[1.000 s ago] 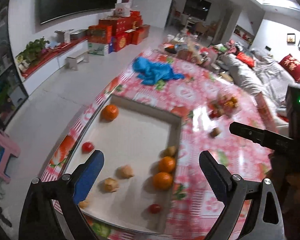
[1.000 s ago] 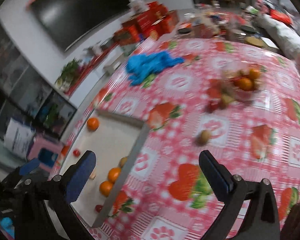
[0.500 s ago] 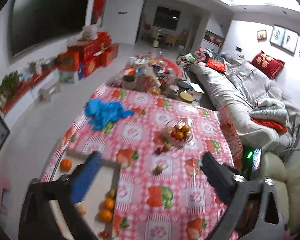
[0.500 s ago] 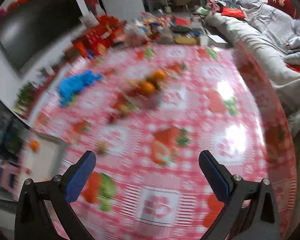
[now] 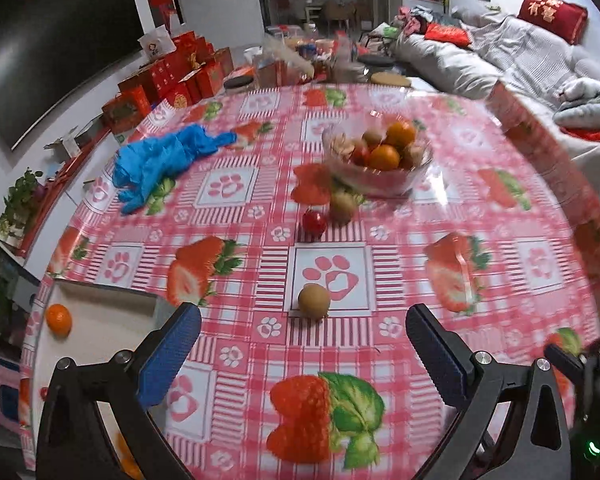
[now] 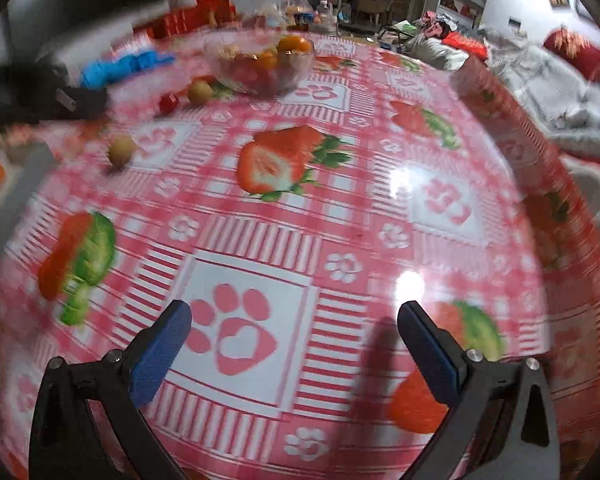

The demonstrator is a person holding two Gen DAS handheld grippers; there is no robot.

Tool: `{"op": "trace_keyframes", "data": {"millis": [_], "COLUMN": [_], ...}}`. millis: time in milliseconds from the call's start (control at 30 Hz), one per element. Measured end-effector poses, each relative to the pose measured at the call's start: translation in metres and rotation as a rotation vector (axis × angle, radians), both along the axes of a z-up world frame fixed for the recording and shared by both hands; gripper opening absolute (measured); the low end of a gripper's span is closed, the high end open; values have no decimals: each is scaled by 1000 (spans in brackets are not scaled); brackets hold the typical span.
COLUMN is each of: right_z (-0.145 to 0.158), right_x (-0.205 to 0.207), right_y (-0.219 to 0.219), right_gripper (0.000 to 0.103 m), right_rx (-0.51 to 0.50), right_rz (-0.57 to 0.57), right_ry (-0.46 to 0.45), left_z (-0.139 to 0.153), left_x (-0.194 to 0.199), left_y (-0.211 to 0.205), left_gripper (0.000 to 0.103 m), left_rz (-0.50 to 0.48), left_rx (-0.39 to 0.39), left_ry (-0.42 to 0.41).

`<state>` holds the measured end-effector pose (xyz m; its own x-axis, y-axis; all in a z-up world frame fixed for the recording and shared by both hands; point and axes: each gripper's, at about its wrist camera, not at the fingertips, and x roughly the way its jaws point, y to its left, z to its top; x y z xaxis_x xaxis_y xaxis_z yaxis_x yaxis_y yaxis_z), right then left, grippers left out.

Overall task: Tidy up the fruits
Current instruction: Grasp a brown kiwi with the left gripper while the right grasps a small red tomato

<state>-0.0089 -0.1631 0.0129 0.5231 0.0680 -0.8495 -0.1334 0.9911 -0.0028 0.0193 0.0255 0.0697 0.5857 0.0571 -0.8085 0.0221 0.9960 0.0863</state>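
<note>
Fruits sit in three spots: a clear glass bowl [image 5: 378,168] mid-tabletop holds oranges, brownish round fruits and something red; loose ones lie on the strawberry-and-paw print cloth [image 5: 380,360]; others are in a pale tray [image 5: 100,312] at the tabletop's left edge. Loose fruit: a small red fruit [image 5: 314,222] and a brown-green fruit [image 5: 342,208] side by side just in front of the bowl, and a lone brown round fruit [image 5: 314,301] nearer the camera, on the edge of a paw-print square. An orange [image 5: 59,319] rests in the tray's far left corner. Left claw [image 5: 302,354] gapes wide, nothing between its blue pads, hanging over the cloth with the lone brown fruit just ahead, between the fingertips' line. Right claw [image 6: 294,344] is also spread wide and empty, over a paw-print square, well apart from any fruit; its view is motion-blurred. Blue gloves [image 5: 162,160] lie crumpled on the cloth left of the bowl.
</note>
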Motion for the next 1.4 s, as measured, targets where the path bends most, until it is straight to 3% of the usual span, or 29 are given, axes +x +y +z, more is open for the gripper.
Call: {"op": "trace_keyframes", "data": {"millis": [233, 300, 333, 400, 533, 667, 767, 867, 900, 1033, 1133, 1233, 1400], "right_z": [-2, -1, -1, -1, -1, -1, -1, -1, -1, -1, 3, 12, 25], "right_x": [-4, -4, -4, -4, -4, -4, -4, -4, -5, -4, 6, 24, 70], "right_y": [-1, 0, 0, 0, 0, 0, 0, 0, 0, 0, 4, 8, 40], "right_gripper": [103, 103, 103, 103, 103, 103, 103, 103, 103, 103, 103, 103, 102], "right_rx": [15, 16, 16, 15, 15, 15, 15, 15, 15, 14, 19, 147, 254], "right_rz": [-2, -2, -2, -2, -2, -2, -2, -2, -2, 3, 25, 42, 46], "right_ry": [-53, -52, -52, -52, -53, -53, -53, -53, -53, -41, 48, 97, 113], "left_z": [-32, -45, -51, -61, -63, -63, -61, -60, -59, -59, -58, -59, -59], "left_x": [24, 28, 31, 36, 38, 38, 38, 37, 37, 28, 9, -16, -55], "left_y": [6, 5, 5, 5, 9, 8, 7, 1, 0, 5, 16, 31, 56], "left_gripper": [102, 79, 76, 75, 75, 74, 55, 31, 27, 27, 27, 27, 27], "left_rz": [46, 45, 40, 54, 80, 74, 57, 23, 11, 4, 7, 18, 54], "left_rx": [-42, -38, -37, -33, -73, -64, -105, -100, -94, -104, -96, -106, -141], "left_ry": [24, 52, 75, 102, 77, 56, 50, 49, 53, 56, 61, 57, 58]}}
